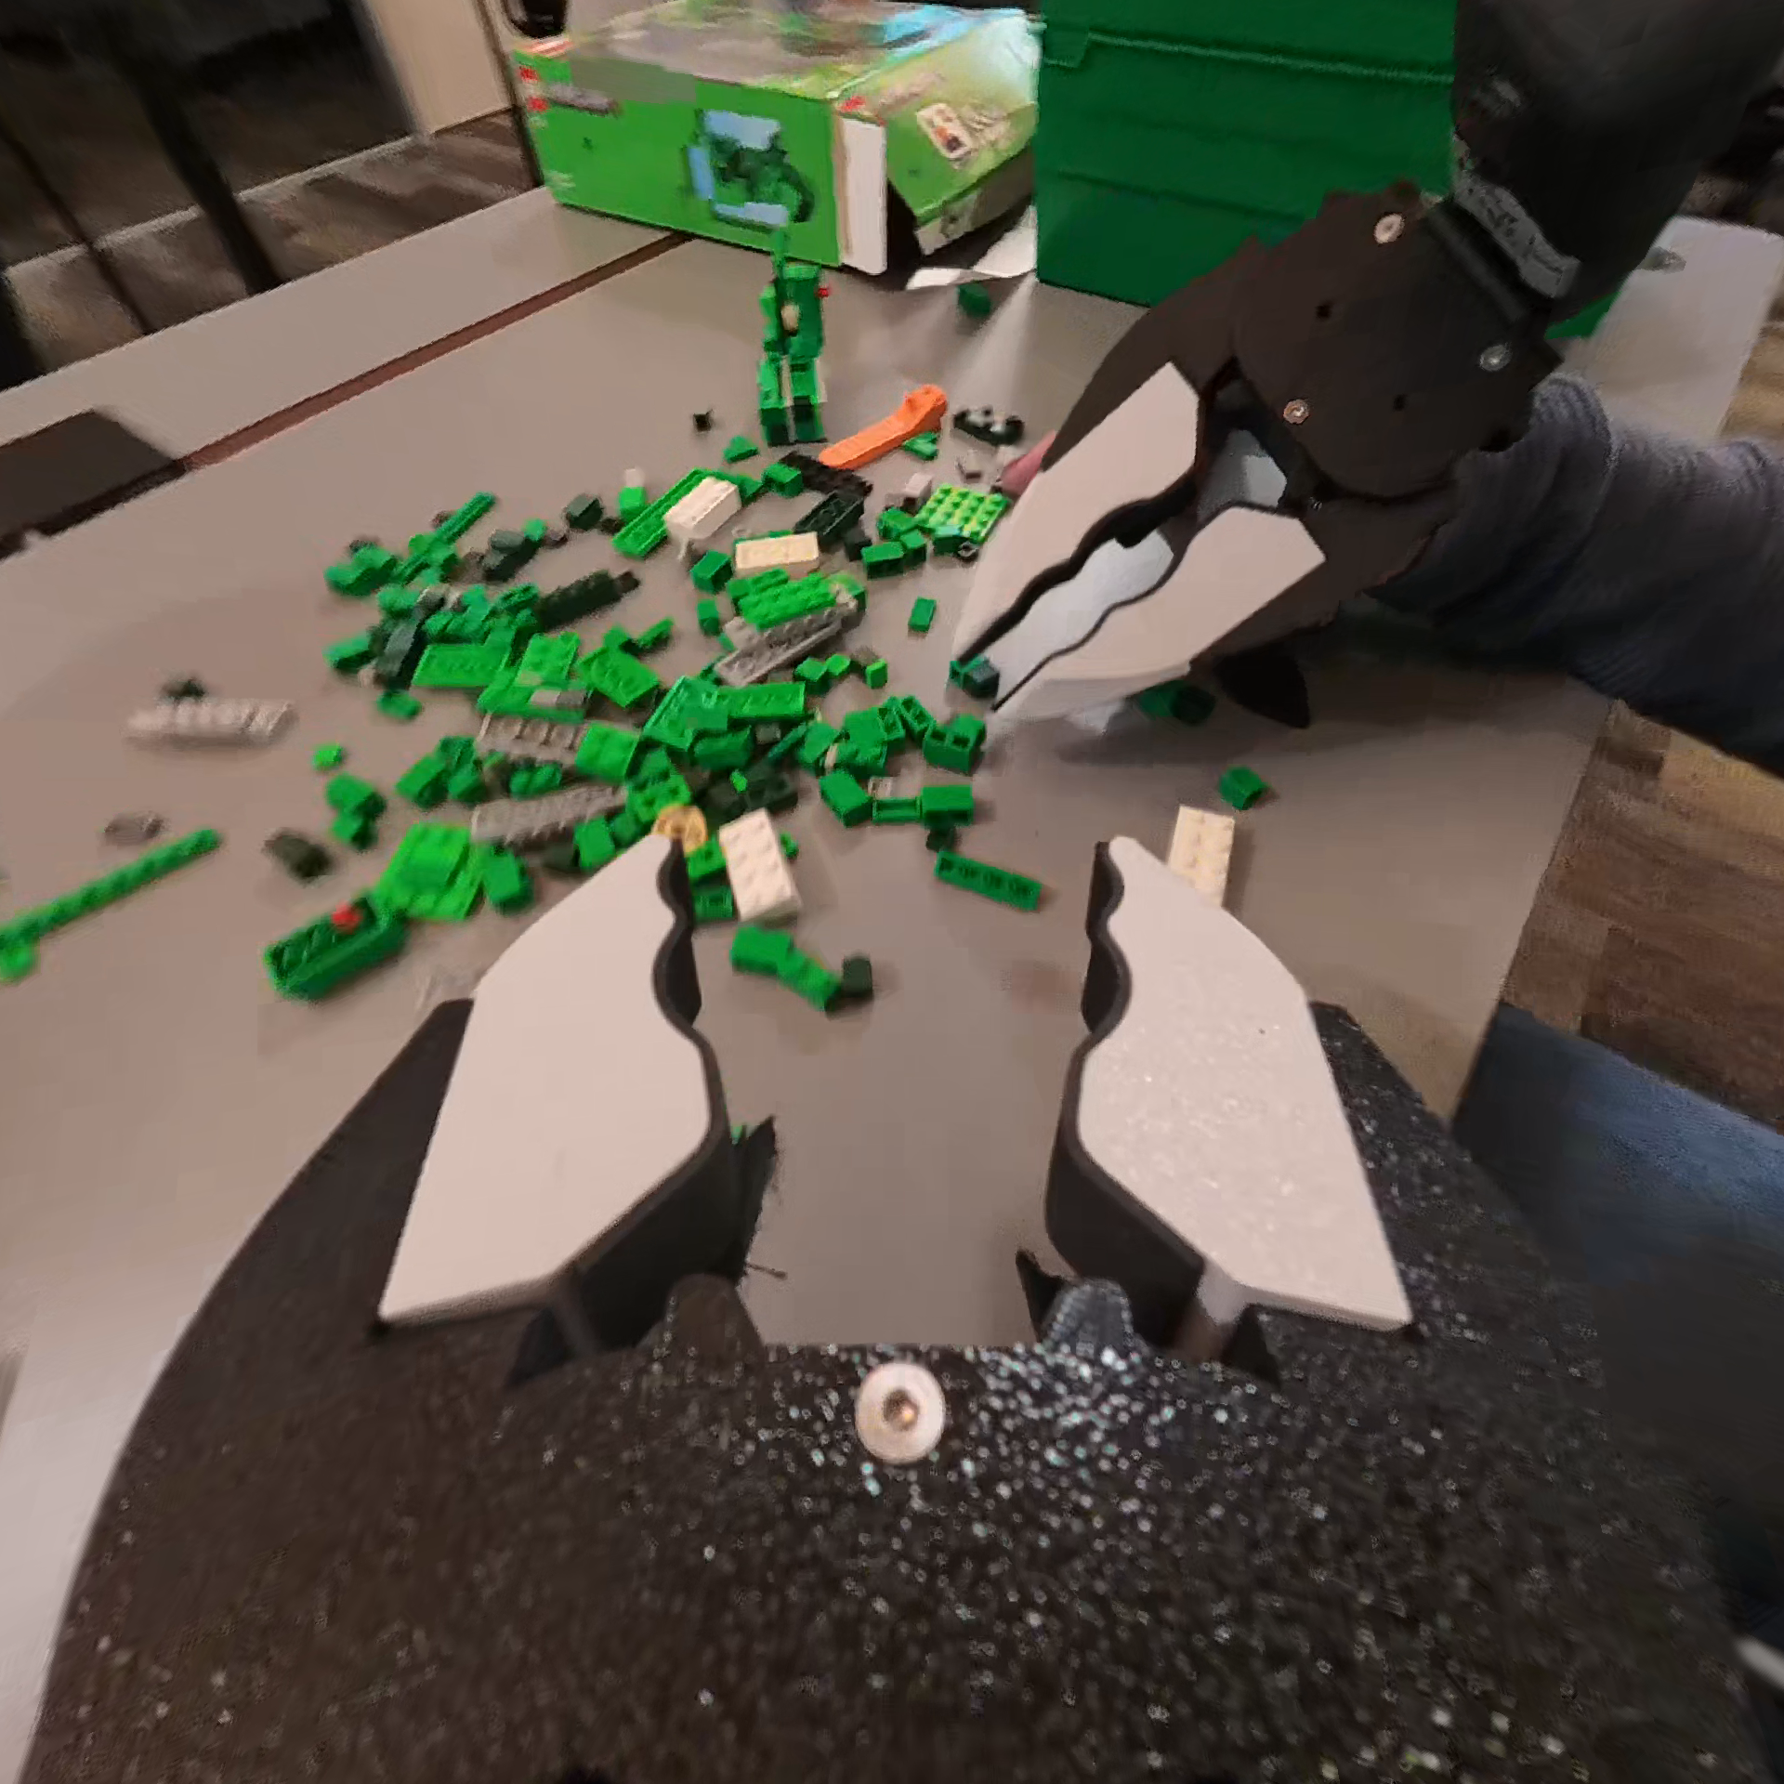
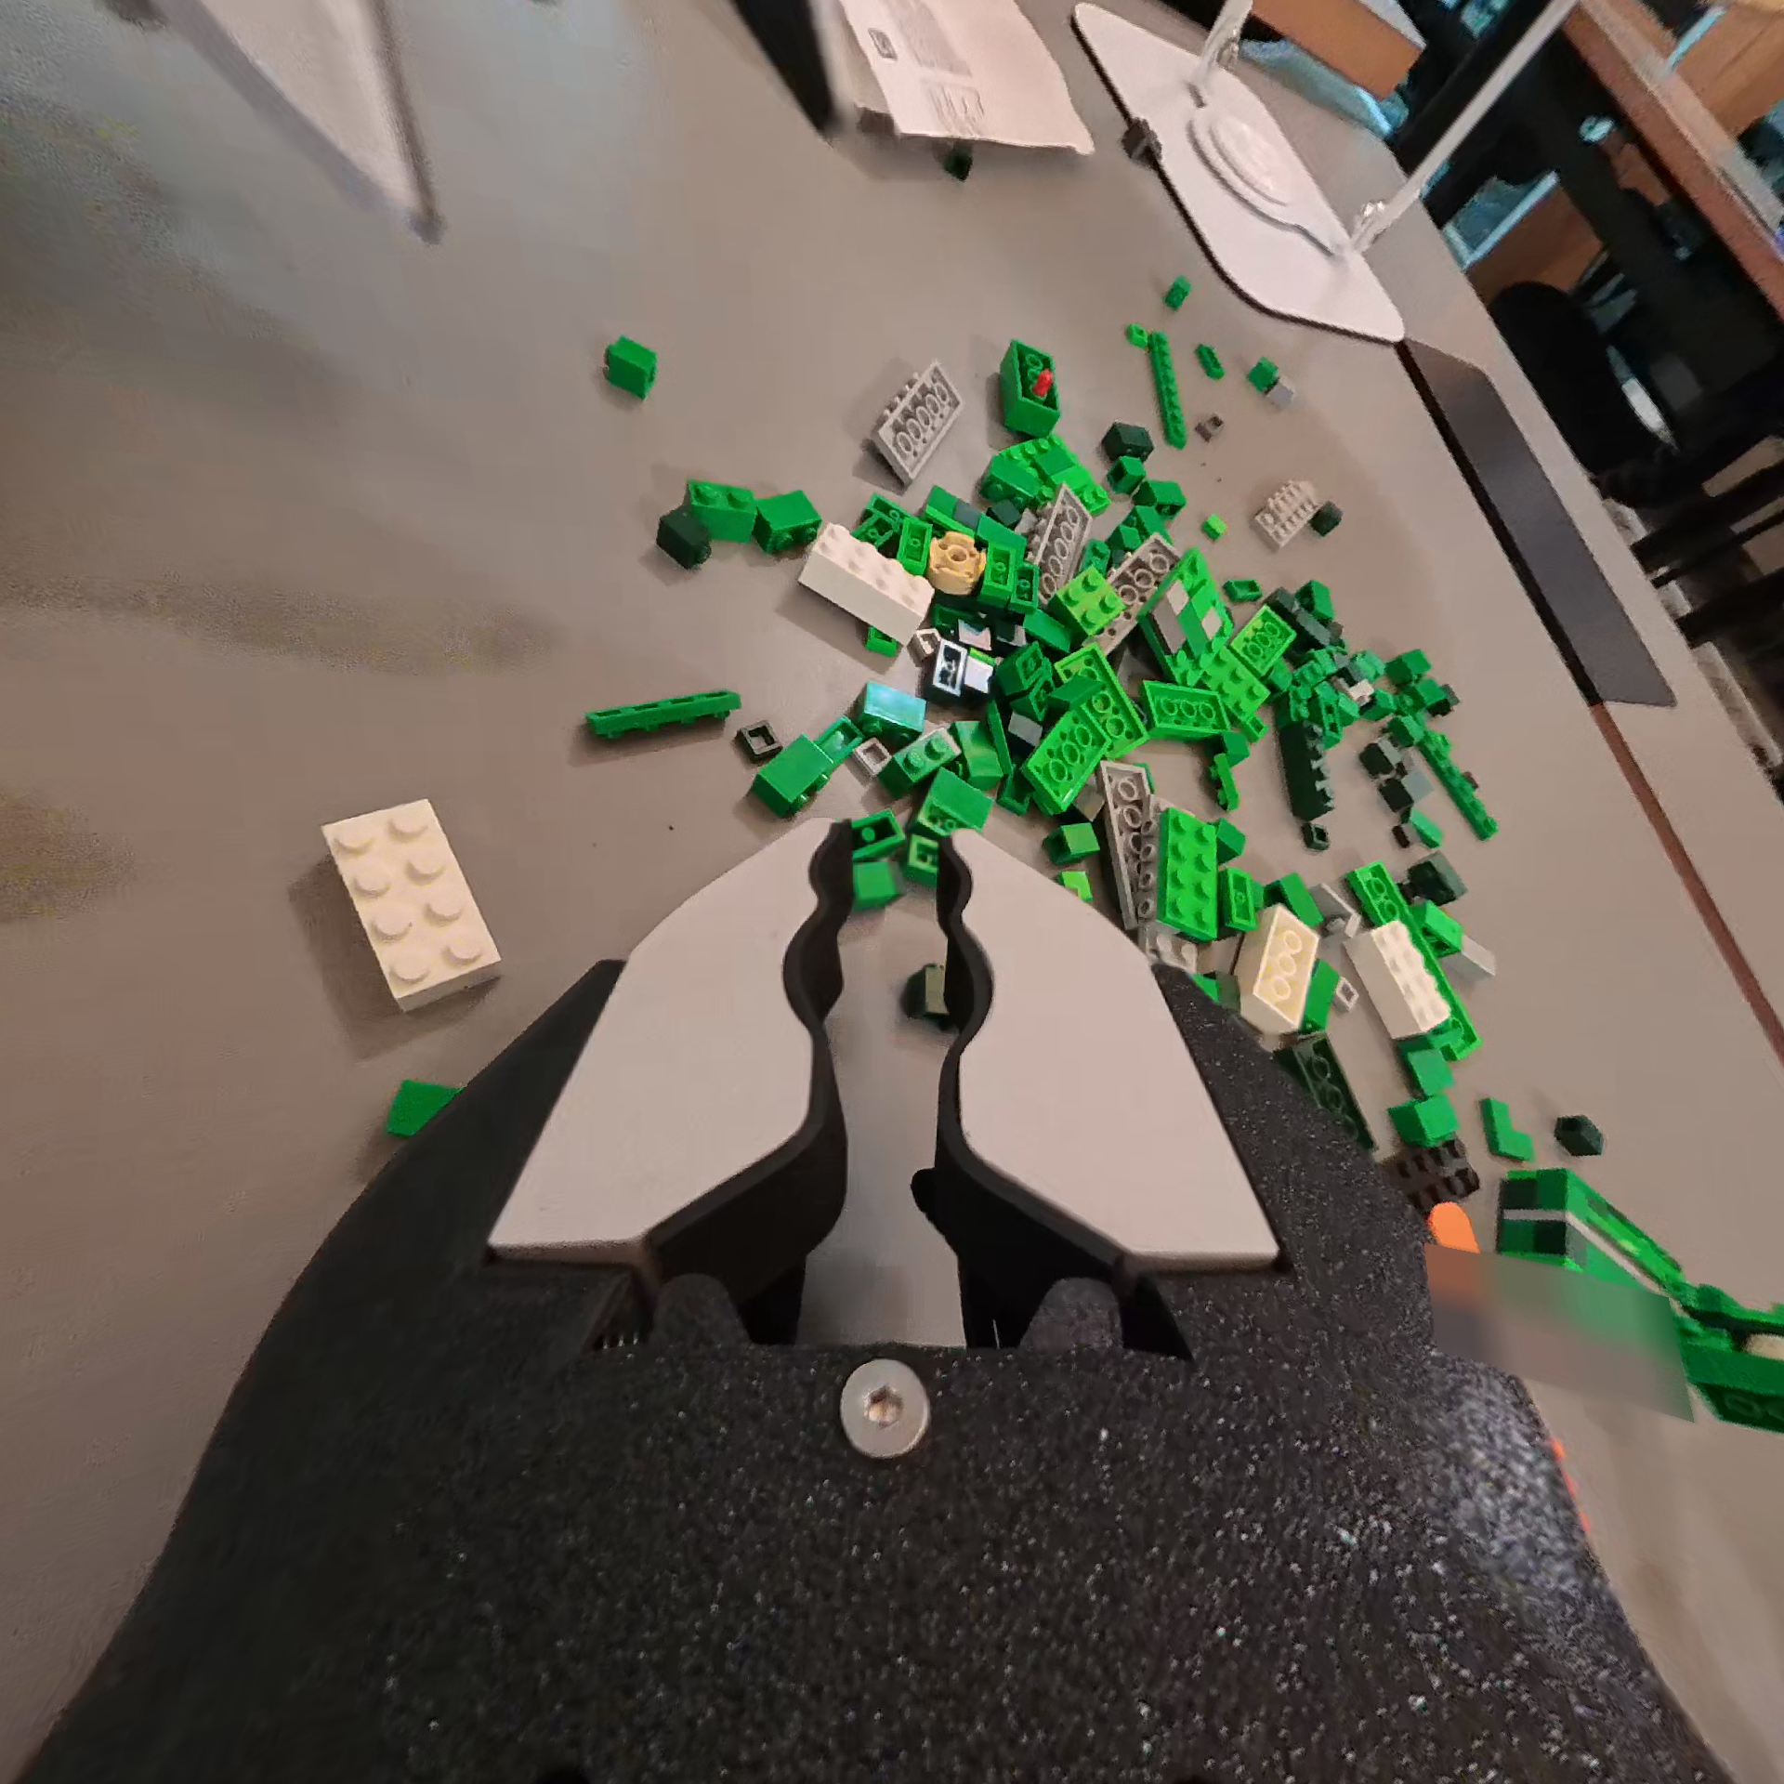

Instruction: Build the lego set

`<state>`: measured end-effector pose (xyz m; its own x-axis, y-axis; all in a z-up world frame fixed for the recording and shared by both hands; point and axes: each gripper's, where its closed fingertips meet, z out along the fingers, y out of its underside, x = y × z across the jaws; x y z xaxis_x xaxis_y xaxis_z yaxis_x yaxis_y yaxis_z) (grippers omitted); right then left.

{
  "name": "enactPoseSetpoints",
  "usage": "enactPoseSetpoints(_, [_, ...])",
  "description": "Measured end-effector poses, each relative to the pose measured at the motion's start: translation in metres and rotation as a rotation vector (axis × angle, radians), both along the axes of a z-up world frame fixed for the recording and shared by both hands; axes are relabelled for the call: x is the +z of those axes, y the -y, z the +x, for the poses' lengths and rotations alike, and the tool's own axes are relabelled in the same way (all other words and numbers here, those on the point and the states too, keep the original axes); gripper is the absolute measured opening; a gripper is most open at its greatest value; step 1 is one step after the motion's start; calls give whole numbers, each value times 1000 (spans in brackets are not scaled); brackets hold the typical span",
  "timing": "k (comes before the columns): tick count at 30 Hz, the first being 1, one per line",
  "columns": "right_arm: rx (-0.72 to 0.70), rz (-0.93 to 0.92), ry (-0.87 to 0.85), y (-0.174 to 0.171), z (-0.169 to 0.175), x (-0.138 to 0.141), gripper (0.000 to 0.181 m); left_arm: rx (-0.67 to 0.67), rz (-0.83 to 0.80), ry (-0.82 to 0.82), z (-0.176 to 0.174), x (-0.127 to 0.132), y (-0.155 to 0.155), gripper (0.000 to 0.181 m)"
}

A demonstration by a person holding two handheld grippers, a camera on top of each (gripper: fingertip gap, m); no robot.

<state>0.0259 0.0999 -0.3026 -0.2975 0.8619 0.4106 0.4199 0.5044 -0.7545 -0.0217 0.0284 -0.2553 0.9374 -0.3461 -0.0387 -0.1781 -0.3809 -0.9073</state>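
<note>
A pile of loose green, grey and white lego bricks is spread over the grey table; it also shows in the right wrist view. A partly built green figure stands behind it. My left gripper is open and empty, just above the pile's near edge. My right gripper is low at the pile's right edge, jaws almost closed on a small green brick. In the right wrist view the right gripper has that brick between its tips.
The green lego box and a green bin stand at the back. An orange brick separator lies near the figure. A white 2x4 brick lies apart. A paper sheet and a white stand base lie beyond the pile. About 11 centimeters separates my left fingertips from my right. About 25 centimeters separates my right fingertips from the partly built green figure.
</note>
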Motion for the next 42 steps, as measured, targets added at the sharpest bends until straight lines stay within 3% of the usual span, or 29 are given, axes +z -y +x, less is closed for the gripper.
enactPoseSetpoints(5, [-55, 74, 1, -21, 9, 9, 19, -202, 23, -89, 5, -5, -56, 78])
enactPoseSetpoints(10, [-72, -231, 162, -18, 29, -4, 20, -330, 41, -173, -9, -11, -95, 76])
enactPoseSetpoints(12, [-108, -325, 187, -8, 31, -5, 20, -342, 60, -166, -13, -13, -105, 76])
enactPoseSetpoints(15, [-261, -277, 152, -12, 30, -3, 20, -291, 150, -144, -24, -6, -114, 75])
enactPoseSetpoints(21, [-366, -295, 189, -19, 28, -3, 17, -231, 307, -125, -40, 12, -104, 70])
enactPoseSetpoints(25, [-270, -153, 290, -28, 30, -16, 28, -292, 306, -129, -25, 12, -97, 69])
enactPoseSetpoints(29, [-89, -246, 313, -24, 20, -18, 34, -371, 294, -161, -12, 9, -88, 66])
enactPoseSetpoints(31, [-25, -249, 357, -24, 16, -19, 23, -420, 262, -121, -5, 7, -84, 65])
enactPoseSetpoints(33, [18, -190, 400, -30, 14, -19, 0, -461, 215, -59, -3, 5, -83, 65])
enactPoseSetpoints(38, [70, -75, 298, -43, -7, 6, 0, -531, 96, 78, -4, -2, -94, 60])
enactPoseSetpoints(42, [107, -189, 433, -33, 10, -9, 30, -501, 84, 125, -10, -7, -100, 60])
